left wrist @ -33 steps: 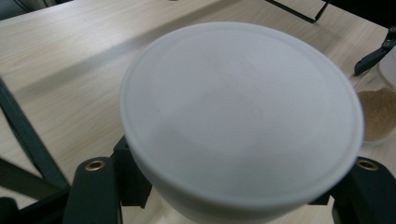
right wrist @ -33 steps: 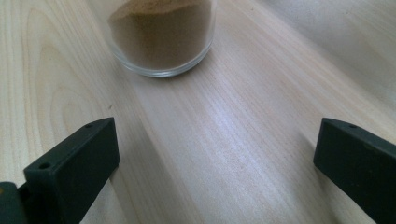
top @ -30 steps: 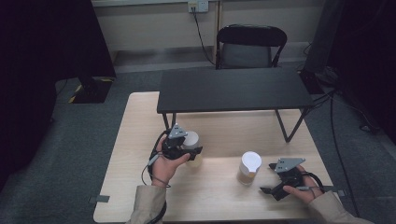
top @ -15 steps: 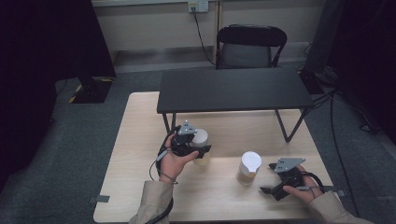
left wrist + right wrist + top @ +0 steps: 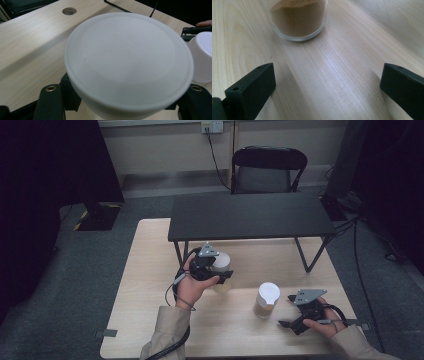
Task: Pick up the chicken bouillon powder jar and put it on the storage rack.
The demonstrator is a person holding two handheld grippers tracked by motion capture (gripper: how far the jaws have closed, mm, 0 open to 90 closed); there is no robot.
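My left gripper [image 5: 215,272] is shut on a white-lidded jar [image 5: 221,262] and holds it just above the wooden table [image 5: 150,270], left of centre. In the left gripper view the white lid [image 5: 128,62] is close up, with a black finger [image 5: 51,100] on each side below its rim. A second jar [image 5: 266,300], with a white lid and brown powder inside, stands on the table at the right. My right gripper [image 5: 296,320] rests on the table just right of it, open. In the right gripper view that jar's glass base [image 5: 299,18] stands ahead of the spread jaws.
A low black table [image 5: 250,215] stands on the far half of the wooden table, its legs close behind the held jar. A black chair [image 5: 267,167] stands beyond it. A cable hole [image 5: 69,10] is in the tabletop. Dark carpet surrounds the table.
My left gripper has moved right and slightly away from the person with the white-lidded jar in it. The right gripper and the second jar have stayed put.
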